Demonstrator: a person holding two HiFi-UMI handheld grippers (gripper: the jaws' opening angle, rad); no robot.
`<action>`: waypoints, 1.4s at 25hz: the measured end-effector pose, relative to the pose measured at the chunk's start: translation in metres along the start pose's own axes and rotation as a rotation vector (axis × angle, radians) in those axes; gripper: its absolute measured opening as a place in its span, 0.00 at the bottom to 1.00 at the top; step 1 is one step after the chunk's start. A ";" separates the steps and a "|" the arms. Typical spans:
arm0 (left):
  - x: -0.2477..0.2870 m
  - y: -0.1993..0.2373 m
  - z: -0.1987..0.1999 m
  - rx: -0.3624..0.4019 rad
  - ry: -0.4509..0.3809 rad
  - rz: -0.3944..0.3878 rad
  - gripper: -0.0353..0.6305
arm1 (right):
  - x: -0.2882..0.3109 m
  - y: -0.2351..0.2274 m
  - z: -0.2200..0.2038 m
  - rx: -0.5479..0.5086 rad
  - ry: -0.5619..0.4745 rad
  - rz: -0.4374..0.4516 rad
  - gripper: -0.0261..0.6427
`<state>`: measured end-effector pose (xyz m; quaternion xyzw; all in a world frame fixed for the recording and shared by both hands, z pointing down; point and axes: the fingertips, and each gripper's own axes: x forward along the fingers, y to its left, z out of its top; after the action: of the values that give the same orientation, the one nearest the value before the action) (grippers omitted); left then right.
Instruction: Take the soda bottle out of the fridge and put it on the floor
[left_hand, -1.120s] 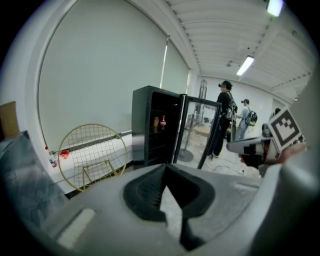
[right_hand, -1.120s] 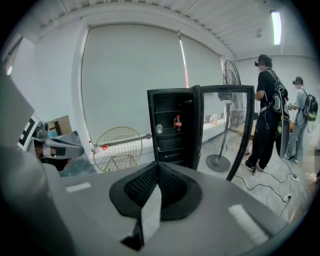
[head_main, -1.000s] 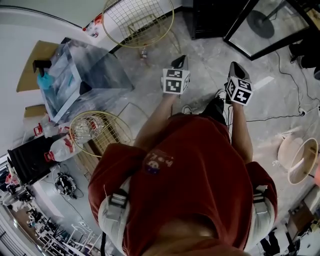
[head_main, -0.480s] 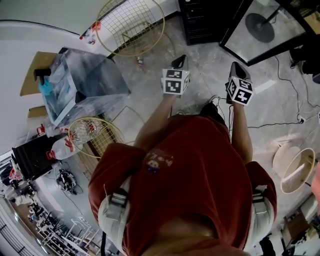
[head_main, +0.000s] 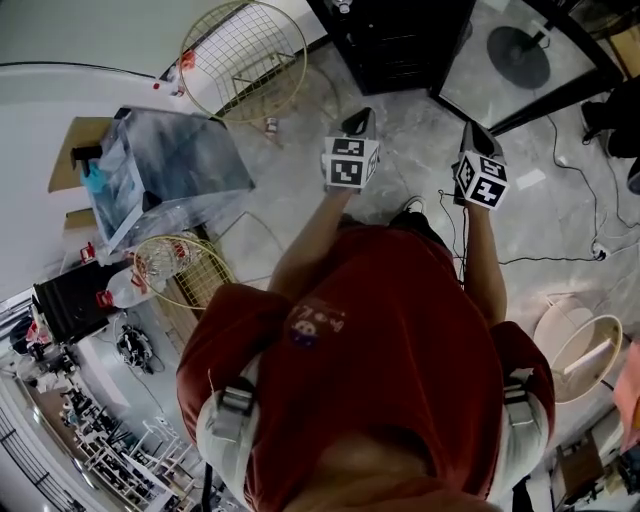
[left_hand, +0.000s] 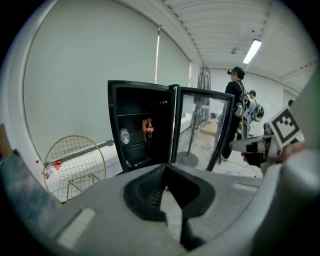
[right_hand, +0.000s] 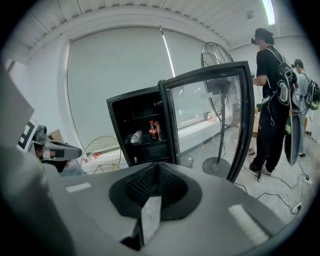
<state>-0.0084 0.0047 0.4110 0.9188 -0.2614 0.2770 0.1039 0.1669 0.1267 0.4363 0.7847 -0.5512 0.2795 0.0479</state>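
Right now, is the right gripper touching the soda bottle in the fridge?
Apart. The right gripper view shows the soda bottle inside the fridge, far beyond the right gripper.

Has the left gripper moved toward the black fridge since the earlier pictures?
Yes. The left gripper has come closer to the black fridge at the head view's top edge.
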 end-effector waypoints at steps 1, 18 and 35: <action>0.006 -0.006 0.004 -0.005 -0.003 0.004 0.05 | 0.004 -0.009 0.003 0.002 0.002 0.007 0.04; 0.064 0.026 0.023 -0.071 -0.041 0.058 0.05 | 0.089 -0.001 0.021 -0.042 0.067 0.113 0.04; 0.096 0.172 0.065 -0.140 -0.106 0.094 0.05 | 0.207 0.107 0.097 -0.182 0.048 0.174 0.04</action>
<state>-0.0037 -0.2028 0.4194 0.9094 -0.3282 0.2135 0.1405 0.1573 -0.1256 0.4319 0.7195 -0.6388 0.2504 0.1077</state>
